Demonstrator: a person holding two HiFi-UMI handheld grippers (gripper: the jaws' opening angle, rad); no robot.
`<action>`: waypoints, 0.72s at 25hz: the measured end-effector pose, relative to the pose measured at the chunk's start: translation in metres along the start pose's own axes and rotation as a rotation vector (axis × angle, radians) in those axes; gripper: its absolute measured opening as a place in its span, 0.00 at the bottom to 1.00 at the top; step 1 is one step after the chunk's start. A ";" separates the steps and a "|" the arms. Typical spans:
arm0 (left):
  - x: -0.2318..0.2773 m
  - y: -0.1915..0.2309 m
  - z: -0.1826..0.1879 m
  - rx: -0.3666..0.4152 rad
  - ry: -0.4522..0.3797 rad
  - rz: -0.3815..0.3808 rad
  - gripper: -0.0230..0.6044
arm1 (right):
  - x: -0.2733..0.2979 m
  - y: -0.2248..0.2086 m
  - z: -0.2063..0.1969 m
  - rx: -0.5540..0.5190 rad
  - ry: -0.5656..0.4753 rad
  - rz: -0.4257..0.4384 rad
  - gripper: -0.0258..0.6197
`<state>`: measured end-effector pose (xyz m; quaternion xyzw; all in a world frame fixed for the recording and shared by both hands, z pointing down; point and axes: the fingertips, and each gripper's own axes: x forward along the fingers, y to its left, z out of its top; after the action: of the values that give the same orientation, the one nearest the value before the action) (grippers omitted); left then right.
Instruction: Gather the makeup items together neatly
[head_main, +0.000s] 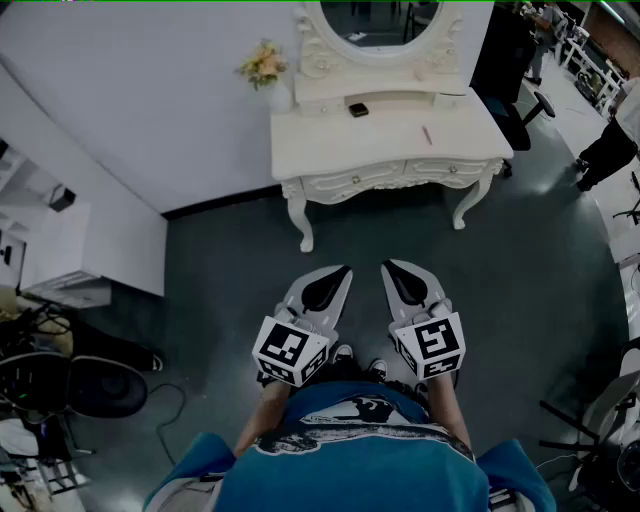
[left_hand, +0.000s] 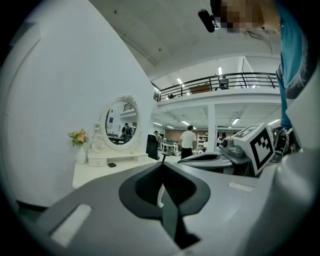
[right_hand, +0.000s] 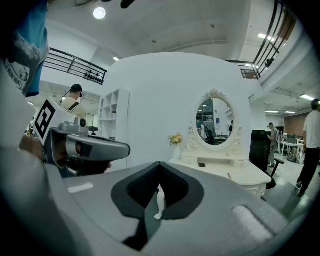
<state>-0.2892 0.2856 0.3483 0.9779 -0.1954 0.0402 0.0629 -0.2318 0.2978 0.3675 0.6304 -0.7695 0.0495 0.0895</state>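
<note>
Evidently nothing is in hand yet: the left gripper (head_main: 343, 270) and right gripper (head_main: 390, 266) hang side by side before the body, jaws pressed together and empty, because the person stands well back from the dressing table (head_main: 330, 140). On its top, a small dark case (head_main: 358, 109) and a pink stick (head_main: 427, 135) lie apart, probably out of reach.

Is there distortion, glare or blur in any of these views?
Head view: rather dim and grey, yet the dressing table is sharp. Left gripper view: strong fisheye bending curves the balcony railing; the corners are black. Right gripper view: a ceiling lamp glares at the top; the mirror is clear.
</note>
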 end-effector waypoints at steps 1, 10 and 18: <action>0.002 0.003 0.000 -0.002 0.000 0.001 0.07 | 0.003 -0.001 -0.001 0.000 0.003 -0.001 0.04; 0.001 0.013 0.001 0.003 -0.001 -0.016 0.07 | 0.013 0.004 -0.004 0.002 0.004 -0.013 0.04; -0.001 0.020 -0.007 0.018 0.009 -0.056 0.07 | 0.017 0.009 -0.014 0.026 0.023 -0.058 0.04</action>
<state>-0.2985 0.2683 0.3575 0.9833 -0.1675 0.0448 0.0560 -0.2426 0.2860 0.3849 0.6531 -0.7490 0.0642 0.0913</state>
